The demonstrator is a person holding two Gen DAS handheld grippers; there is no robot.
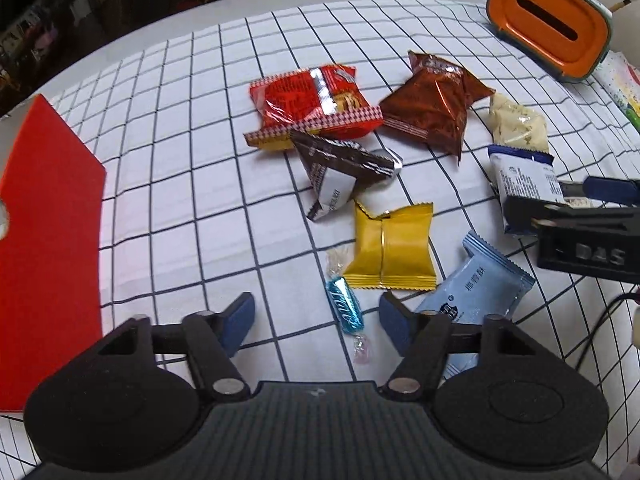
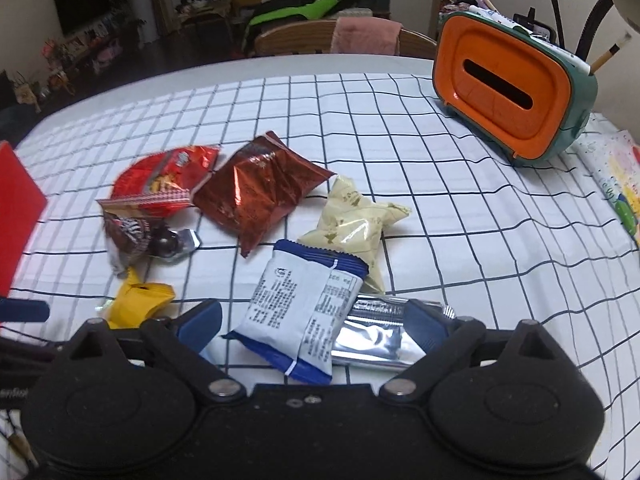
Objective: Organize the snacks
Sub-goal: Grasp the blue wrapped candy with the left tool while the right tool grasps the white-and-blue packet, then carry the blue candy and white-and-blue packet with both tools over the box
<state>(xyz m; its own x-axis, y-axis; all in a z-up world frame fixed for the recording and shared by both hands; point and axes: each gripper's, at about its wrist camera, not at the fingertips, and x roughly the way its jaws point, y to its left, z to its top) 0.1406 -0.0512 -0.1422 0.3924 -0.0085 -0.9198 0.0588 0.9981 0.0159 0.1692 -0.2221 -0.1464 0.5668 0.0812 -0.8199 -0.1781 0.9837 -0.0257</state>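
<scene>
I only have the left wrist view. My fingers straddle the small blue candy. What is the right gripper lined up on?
Observer: The right gripper stands open around a white-and-blue packet; its pads are not pressing on it.
Operator: Anything under that packet?
Observer: Yes, a silver foil packet lies partly beneath it, beside the right-hand finger.
Operator: What sits just beyond it?
Observer: A cream packet, with the white-and-blue packet's top edge overlapping its lower end.
</scene>
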